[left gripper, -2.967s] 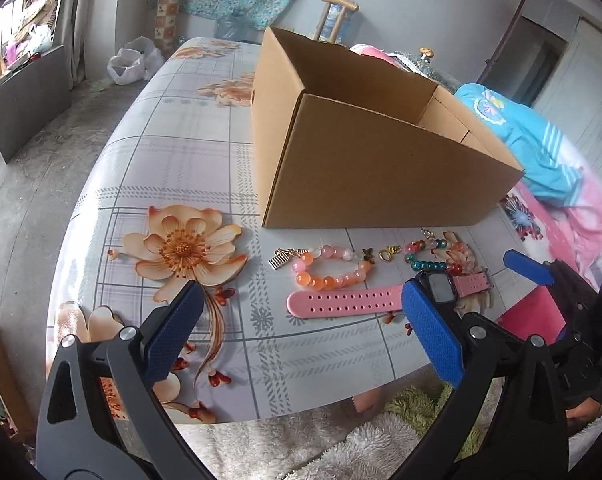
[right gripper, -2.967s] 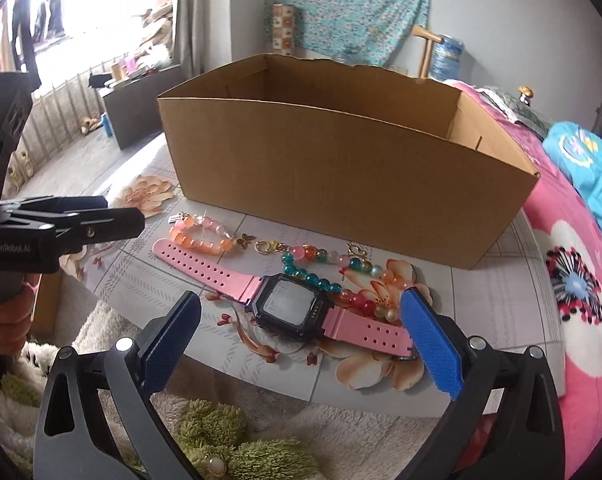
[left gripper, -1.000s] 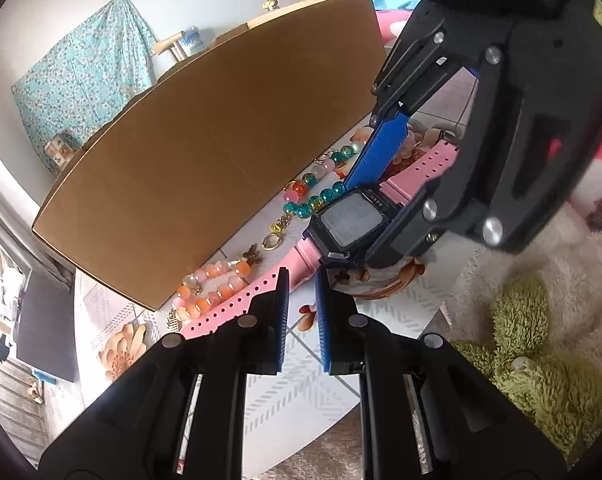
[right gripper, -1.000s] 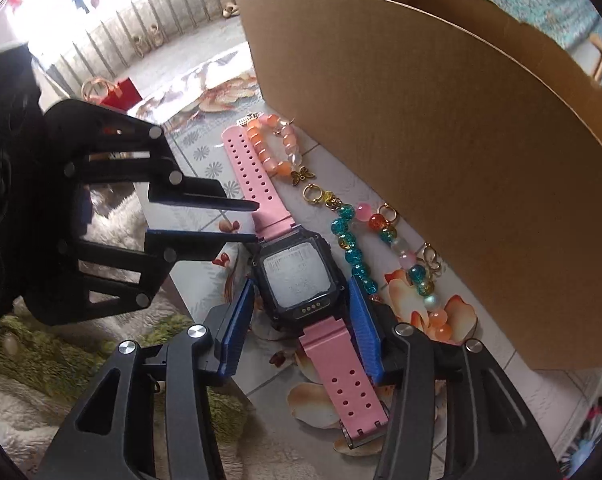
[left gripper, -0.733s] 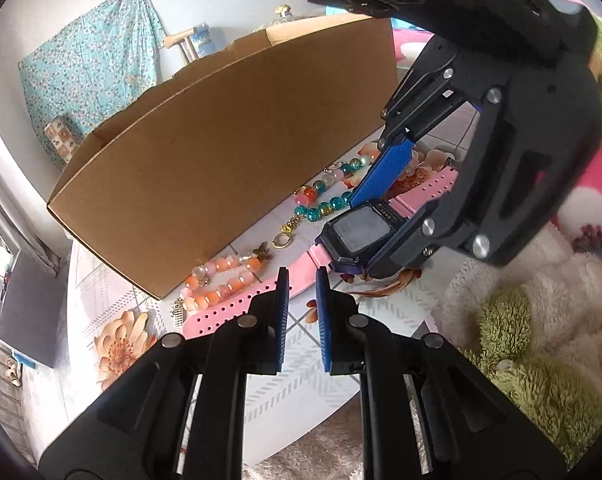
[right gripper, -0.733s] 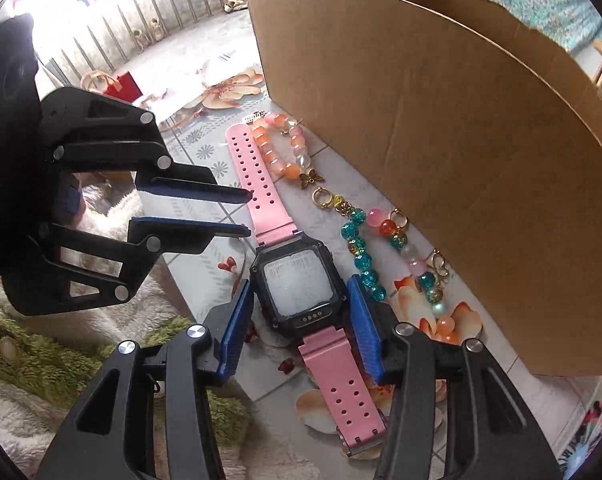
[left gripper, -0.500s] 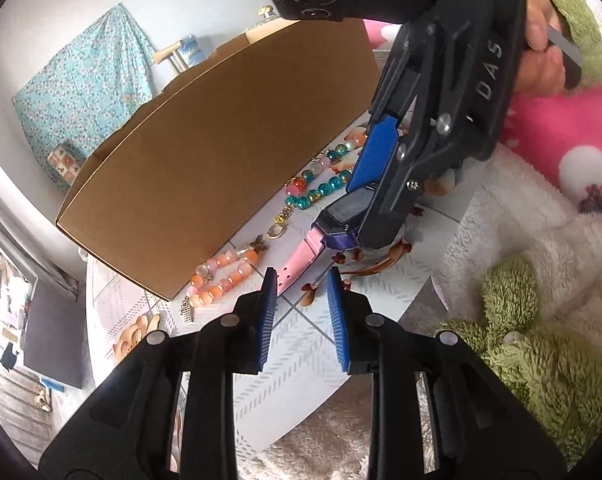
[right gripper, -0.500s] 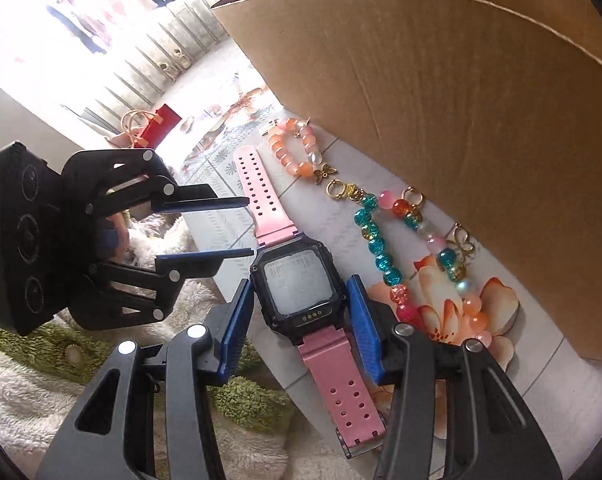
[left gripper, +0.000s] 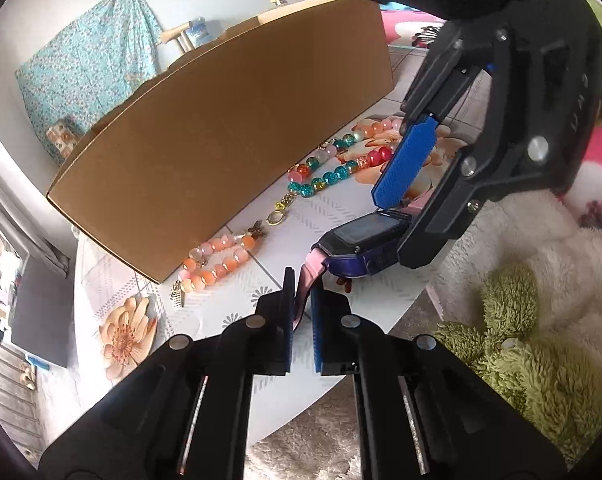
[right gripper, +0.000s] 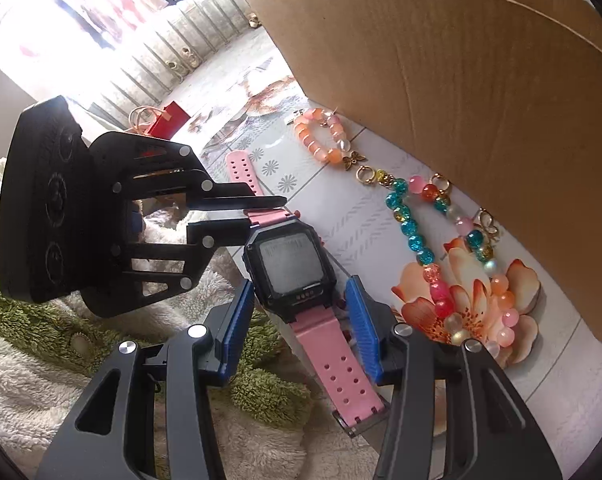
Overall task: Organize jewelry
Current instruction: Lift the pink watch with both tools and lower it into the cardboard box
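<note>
**Watch held at two points over worktop edge**

Watch (right gripper: 287, 266), pink strap and dark square case, sits at the near edge of the worktop (right gripper: 353, 216), in front of the cardboard box (right gripper: 481, 64). Left hand-held gripper (left gripper: 301, 304): blue pads closed narrowly on the far strap section, pink strap visible pinched between them (strap bends upward at the case). Right hand-held gripper (right gripper: 303, 322): blue pads partly spread, flanking the case and near strap; contact with the case sides cannot be confirmed from either view. Buckle end of strap overhangs the worktop edge. Orange bead bracelet (right gripper: 325, 140) and teal-pink bead strand (right gripper: 429, 240) lie between watch and box, on the floral covering. Green-white plush rug (right gripper: 41, 340) below.
</note>
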Demonstrator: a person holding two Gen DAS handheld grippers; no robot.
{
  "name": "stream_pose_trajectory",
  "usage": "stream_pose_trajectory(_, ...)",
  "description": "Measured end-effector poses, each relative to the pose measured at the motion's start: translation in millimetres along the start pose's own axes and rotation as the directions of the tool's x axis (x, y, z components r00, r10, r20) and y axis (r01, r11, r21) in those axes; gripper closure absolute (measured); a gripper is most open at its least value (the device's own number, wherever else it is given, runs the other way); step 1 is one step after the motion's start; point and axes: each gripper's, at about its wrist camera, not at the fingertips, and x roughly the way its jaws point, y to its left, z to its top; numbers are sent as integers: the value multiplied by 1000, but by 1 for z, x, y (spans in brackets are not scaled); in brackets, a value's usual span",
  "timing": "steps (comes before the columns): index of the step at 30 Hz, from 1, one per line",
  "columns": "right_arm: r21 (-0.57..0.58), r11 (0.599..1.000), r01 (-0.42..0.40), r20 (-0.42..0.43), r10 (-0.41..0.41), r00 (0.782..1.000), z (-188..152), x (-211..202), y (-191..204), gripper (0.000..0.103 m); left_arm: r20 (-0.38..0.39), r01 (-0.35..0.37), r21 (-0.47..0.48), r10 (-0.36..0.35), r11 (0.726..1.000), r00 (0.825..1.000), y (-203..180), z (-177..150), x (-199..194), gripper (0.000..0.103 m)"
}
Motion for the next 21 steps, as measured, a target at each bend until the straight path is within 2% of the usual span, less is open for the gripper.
stream_pose_trajectory(4, 20, 993, 118, 52, -119, 991, -15, -2, 16, 56, -17, 57, -81, -58, 995, 998, 13, 2, 0, 98)
stream_pose_trajectory(8, 48, 962, 269, 90, -272, 958, -30, -3, 32, 56, -23, 92, -123, -95, 988, 995, 26, 4, 2, 98)
stream_pose_trajectory(9, 53, 950, 309, 101, -313, 944, -33, -4, 34, 57, -24, 95, -126, -99, 987, 995, 26, 4, 2, 98)
stream_pose_trajectory(12, 67, 906, 417, 119, -422, 899, -41, -2, 48, 66, -24, 98, -129, -101, 987, 995, 25, 1, 8, 98)
stream_pose_trajectory(16, 79, 826, 558, 145, -564, 813, -48, 2, 61, 89, -16, 89, -134, -92, 987, 996, 32, 1, 12, 98)
stream_pose_trajectory(18, 98, 801, 590, 170, -598, 783, -51, 0, 66, 95, -3, 76, -130, -77, 989, 997, 33, 2, 10, 100)
stream_pose_trajectory(21, 128, 764, 633, 220, -644, 733, -49, -9, 74, 97, 29, 71, -133, -68, 989, 997, 35, 4, 0, 100)
